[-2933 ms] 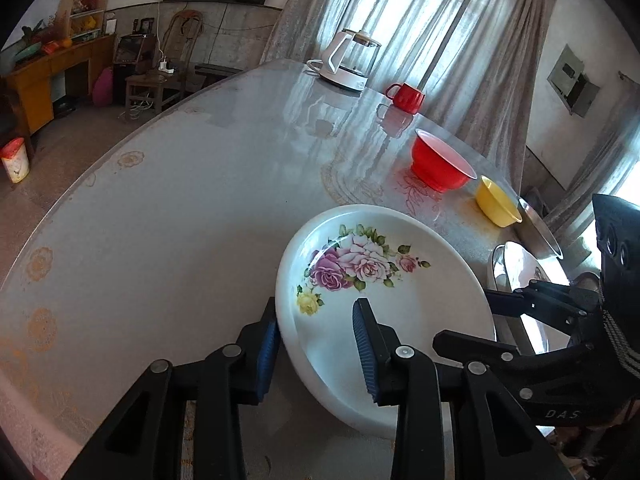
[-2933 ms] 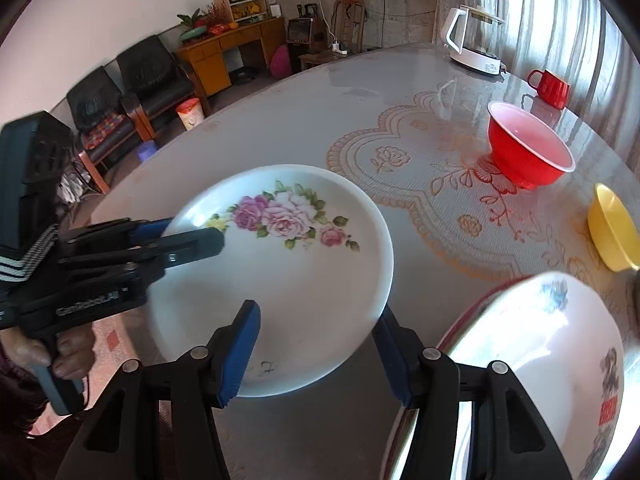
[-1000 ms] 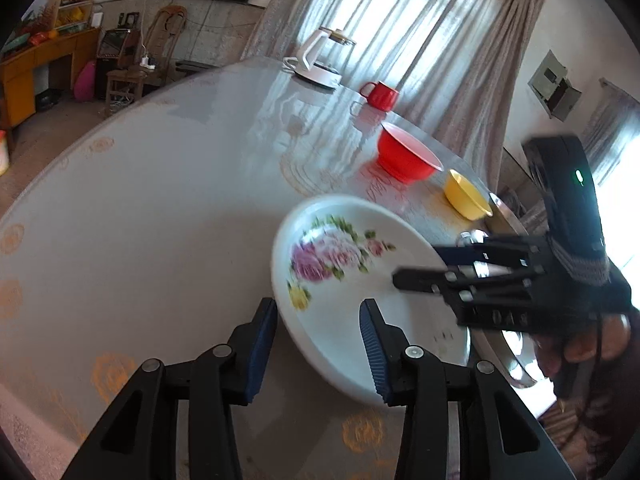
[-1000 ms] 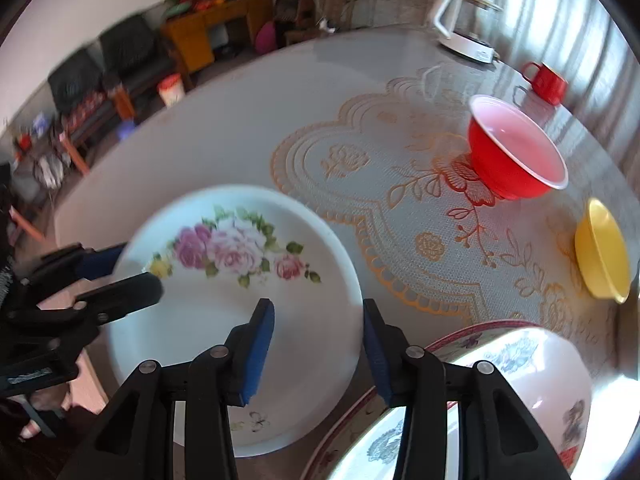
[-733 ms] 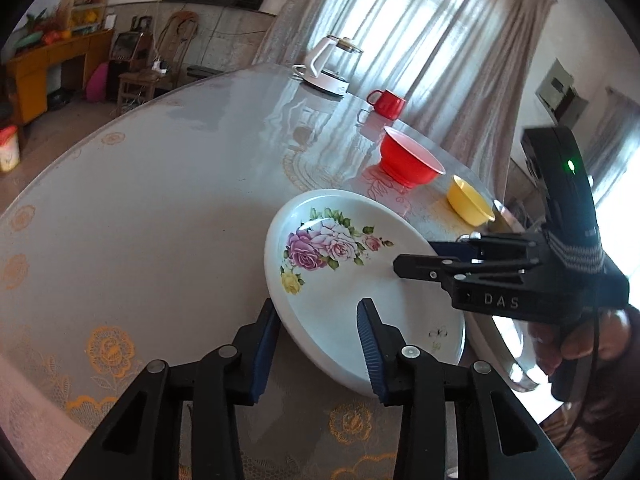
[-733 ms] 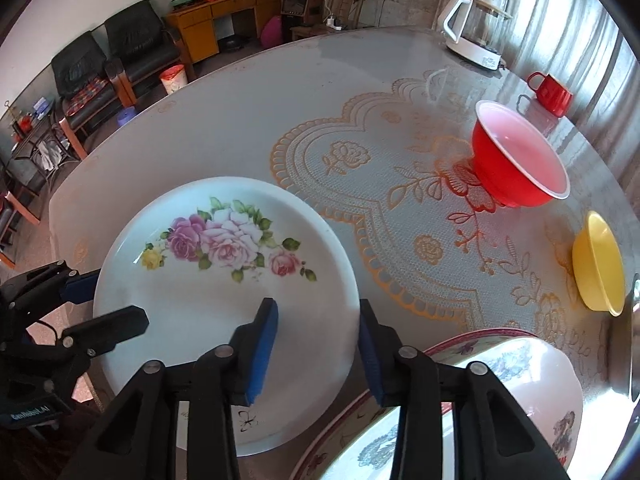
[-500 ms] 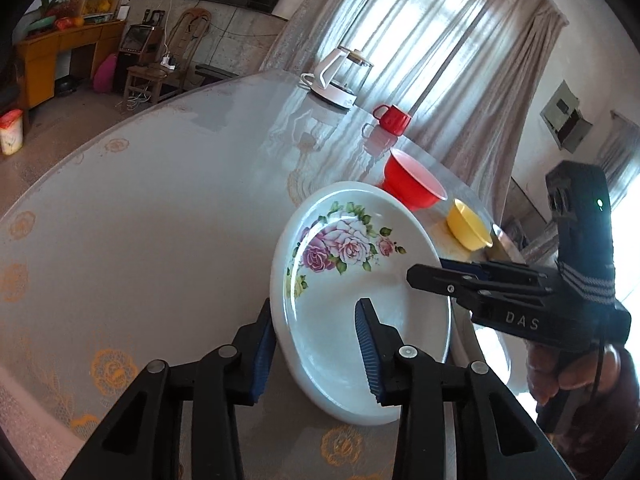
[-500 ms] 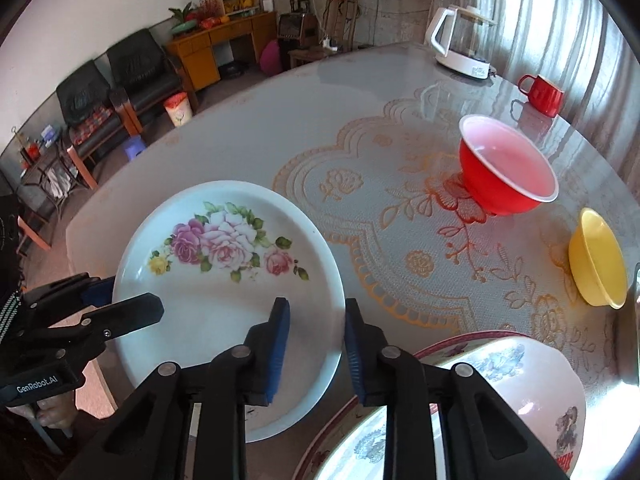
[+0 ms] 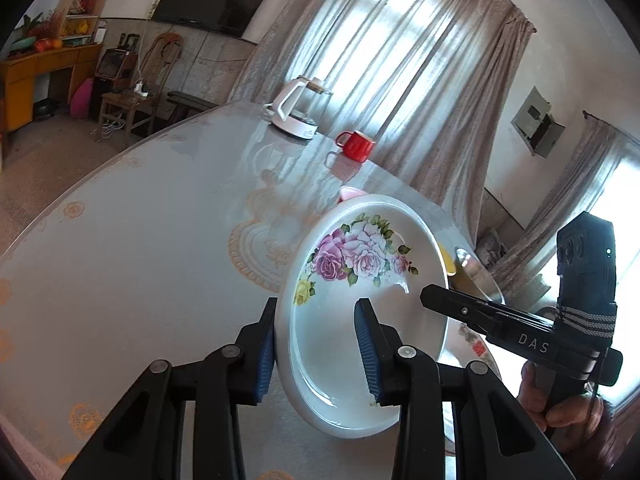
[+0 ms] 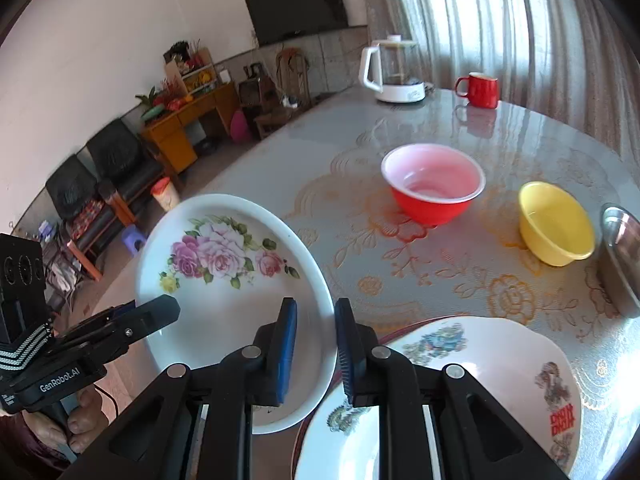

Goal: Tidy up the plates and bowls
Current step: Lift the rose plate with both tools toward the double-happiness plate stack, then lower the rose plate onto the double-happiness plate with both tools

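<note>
In the left wrist view, the plate point(image 9: 362, 312) hides most of the red bowl point(image 9: 352, 192) and yellow bowl point(image 9: 448, 261). The steel dish point(image 10: 622, 256) is cut off at the right edge.

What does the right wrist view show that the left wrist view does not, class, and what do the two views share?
Only the right wrist view shows the decorated plate on the table below the right gripper, the whole red bowl and the black armchairs. Only the left wrist view shows the wall cabinet and the left gripper from behind. Both show the rose plate pinched at opposite rims, the kettle, the red mug and the television.
</note>
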Tool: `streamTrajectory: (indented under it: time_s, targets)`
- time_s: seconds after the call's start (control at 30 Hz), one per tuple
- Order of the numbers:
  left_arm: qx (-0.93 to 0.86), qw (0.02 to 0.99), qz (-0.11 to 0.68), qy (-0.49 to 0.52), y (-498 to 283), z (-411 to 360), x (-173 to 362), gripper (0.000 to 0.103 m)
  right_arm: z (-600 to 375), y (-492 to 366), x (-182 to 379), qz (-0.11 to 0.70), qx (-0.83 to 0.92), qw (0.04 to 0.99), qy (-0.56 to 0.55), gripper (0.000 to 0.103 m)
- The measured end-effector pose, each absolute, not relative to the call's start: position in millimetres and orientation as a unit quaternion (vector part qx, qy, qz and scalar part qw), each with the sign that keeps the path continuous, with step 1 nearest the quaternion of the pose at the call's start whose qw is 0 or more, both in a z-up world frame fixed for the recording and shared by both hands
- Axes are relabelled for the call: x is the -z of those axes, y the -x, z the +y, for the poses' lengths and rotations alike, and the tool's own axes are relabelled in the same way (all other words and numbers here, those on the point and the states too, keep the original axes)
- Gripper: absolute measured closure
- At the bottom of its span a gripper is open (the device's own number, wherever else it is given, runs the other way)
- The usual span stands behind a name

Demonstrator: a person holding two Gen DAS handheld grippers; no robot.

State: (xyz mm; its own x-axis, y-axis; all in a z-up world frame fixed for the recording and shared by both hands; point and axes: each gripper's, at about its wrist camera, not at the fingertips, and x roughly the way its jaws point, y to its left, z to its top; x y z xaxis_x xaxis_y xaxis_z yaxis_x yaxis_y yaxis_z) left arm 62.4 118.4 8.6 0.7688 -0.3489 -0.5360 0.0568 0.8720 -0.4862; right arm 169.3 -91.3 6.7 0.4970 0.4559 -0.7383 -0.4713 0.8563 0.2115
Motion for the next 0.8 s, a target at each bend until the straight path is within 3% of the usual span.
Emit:
streamTrajectory:
  time_s: [0.4, 0.8]
  targets:
    - [0.207, 0.905, 0.329, 0.174, -78.6, 41.0, -37.2, 0.066, -167.7, -136.2, -26.0, 0.402, -0.201, 0.892, -0.045, 0.084]
    - [0.254, 0.877, 0.393, 0.108, -91.1, -33.3, -10.7, 0.066, -233.7, -116.3, 10.3, 0.454, -0.105, 0.882, -0.068, 0.084]
